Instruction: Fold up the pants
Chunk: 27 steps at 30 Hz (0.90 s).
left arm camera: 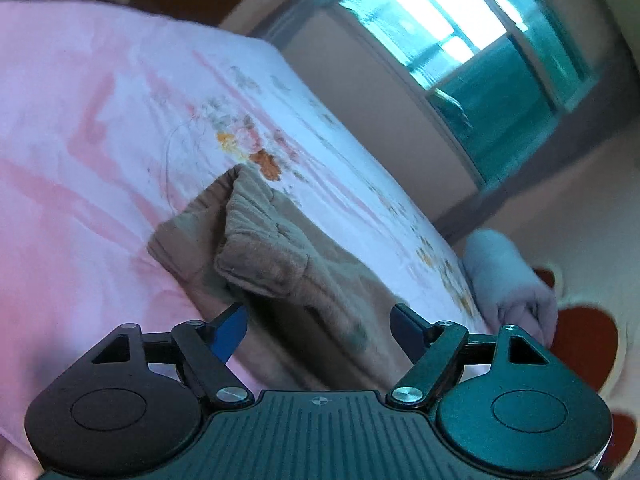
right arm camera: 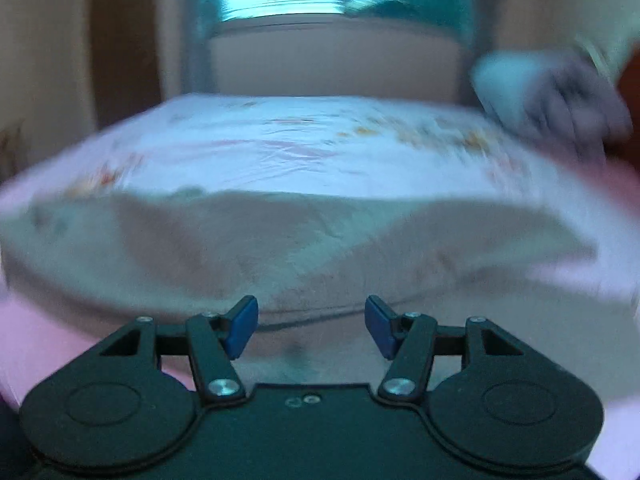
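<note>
1. While both my hands hang low over the bed [left arm camera: 80, 120] with its pink and white flower-printed sheet, the tan brown fleecy pants [left arm camera: 280, 248] lie on that sheet just ahead of me, already doubled into a thick bundle.
2. My left gripper [left arm camera: 320, 330] is released: its 2 blue-padded fingers [left arm camera: 232, 330] stand wide apart, with the near end of the pants showing in the gap and no pad pressing on cloth.
3. My right gripper [right arm camera: 311, 326] is also released, its jaws parted around bare air above the near edge of the pants [right arm camera: 304, 248]; nothing is held.
4. In the left view the bundle's long axis runs away from me up the bed, with a folded flap on top at its far end. In the right view, which is blurred, the same cloth spreads broadly from side to side.
5. I judge both hands about equally near, each at the near edge, so the next fold calls for pinching that edge with both and carrying it toward the far end.
6. A pale rolled cloth [left arm camera: 508, 276] lies at the bed's edge to the right, apart from the pants.
</note>
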### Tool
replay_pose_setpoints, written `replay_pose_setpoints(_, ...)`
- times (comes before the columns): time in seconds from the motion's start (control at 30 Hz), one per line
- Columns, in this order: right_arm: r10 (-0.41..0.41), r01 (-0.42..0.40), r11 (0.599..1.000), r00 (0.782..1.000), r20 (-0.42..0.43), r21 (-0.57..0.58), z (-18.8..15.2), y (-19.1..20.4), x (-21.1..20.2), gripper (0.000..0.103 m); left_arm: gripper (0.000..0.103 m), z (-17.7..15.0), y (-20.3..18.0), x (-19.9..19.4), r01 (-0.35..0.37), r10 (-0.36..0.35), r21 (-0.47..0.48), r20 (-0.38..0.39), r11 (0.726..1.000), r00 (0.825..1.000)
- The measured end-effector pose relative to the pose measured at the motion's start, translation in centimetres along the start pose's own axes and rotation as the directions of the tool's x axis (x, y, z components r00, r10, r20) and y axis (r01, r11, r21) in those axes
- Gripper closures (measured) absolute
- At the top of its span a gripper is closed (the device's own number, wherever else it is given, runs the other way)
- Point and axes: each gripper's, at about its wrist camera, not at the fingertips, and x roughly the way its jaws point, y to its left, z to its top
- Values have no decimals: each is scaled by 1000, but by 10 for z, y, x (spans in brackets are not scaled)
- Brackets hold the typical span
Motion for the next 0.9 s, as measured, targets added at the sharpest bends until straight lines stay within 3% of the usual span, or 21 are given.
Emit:
replay_pose_setpoints(0.1, 32, -28, 975, 999, -17, 218, -5, -23, 12, 52, 26, 1, 0, 15, 3, -2, -80, 9, 997, 1000)
replay_pose_setpoints(0.23, 84, -70, 910, 996, -15, 408, -14, -38, 25, 52, 58, 3, 6, 37, -81, 77, -132, -34, 988, 996)
replay_pose_setpoints(0.33, 137, -95, 803, 990, -26, 589, -22, -57, 43, 53, 67, 1, 13, 40, -82, 77, -162, -41, 983, 996)
replay_pose_setpoints(0.5, 249, -175, 551, 968, 40, 816, -44, -81, 67, 60, 81, -3, 21, 44, -25, 19, -222, -28, 975, 999)
replay_pose_setpoints(0.53, 272, -196, 511, 961, 60, 837, -46, -83, 71, 66, 83, -3, 21, 45, -15, 10, -225, -23, 974, 1000)
replay_pose_setpoints(0.6, 324, -232, 436, 942, 89, 869, -50, -87, 80, 96, 85, 1, 20, 48, 11, -16, -233, -19, 972, 1000)
replay_pose_setpoints(0.63, 341, -239, 417, 936, 93, 877, -50, -88, 85, 103, 86, 4, 18, 50, 27, -31, -233, -15, 972, 999)
replay_pose_setpoints(0.67, 348, -257, 420, 931, 107, 870, -46, -89, 86, 103, 86, 10, 15, 53, 49, -55, -235, -22, 971, 998)
replay_pose_setpoints(0.77, 361, -327, 508, 921, 148, 797, -11, -86, 77, 103, 87, 50, -15, 60, 135, -139, -151, -12, 979, 990)
replay_pose_setpoints(0.9, 352, -419, 573, 902, 250, 704, 29, -83, 43, 103, 87, 104, -51, 63, 324, -324, -8, -35, 946, 945)
